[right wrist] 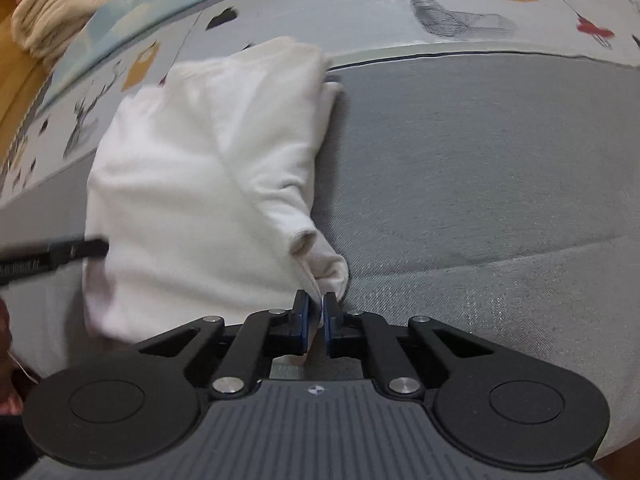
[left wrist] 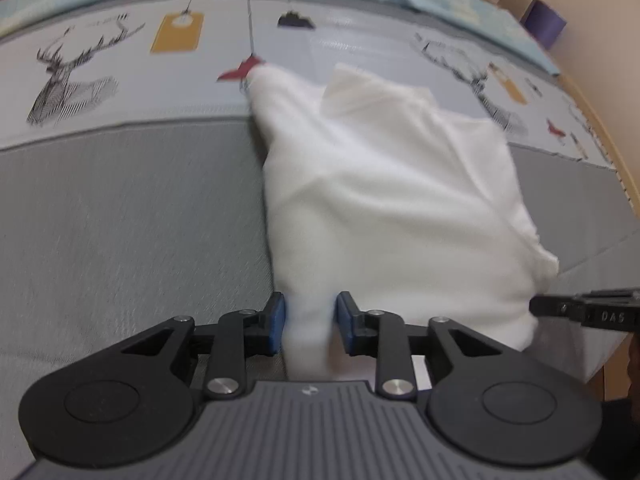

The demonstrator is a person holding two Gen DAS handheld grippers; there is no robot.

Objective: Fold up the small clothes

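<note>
**Fold in progress: near edge pinched at both corners**

Garment [left wrist: 384, 184]: white, partly folded, lying on the grey mat [left wrist: 128, 216] near its right edge, far end reaching the printed deer panel [left wrist: 60, 80]. One sleeve cuff [right wrist: 304, 240] visible on the right side, rolled open.

Left gripper [left wrist: 310, 328]: fingers set apart around a bunched strip of cloth at the near left corner; blue pads [left wrist: 278, 320] touching the fabric on both sides. Judged a pinch on thick cloth, not an idle spread.

Right gripper [right wrist: 316, 320]: pressed nearly together on a thin fold at the near right corner, just below the cuff.

Step in hand, as judged: near hem gripped at both corners, ready for a fold away toward the collar end.

Next move calls for:
- lifting both corners together, level;
- carrying the hem over to the far edge;
- keeping the cuff tucked inside;
- releasing only once the edges line up.

Risk: uneven pull, skewed fold.
</note>
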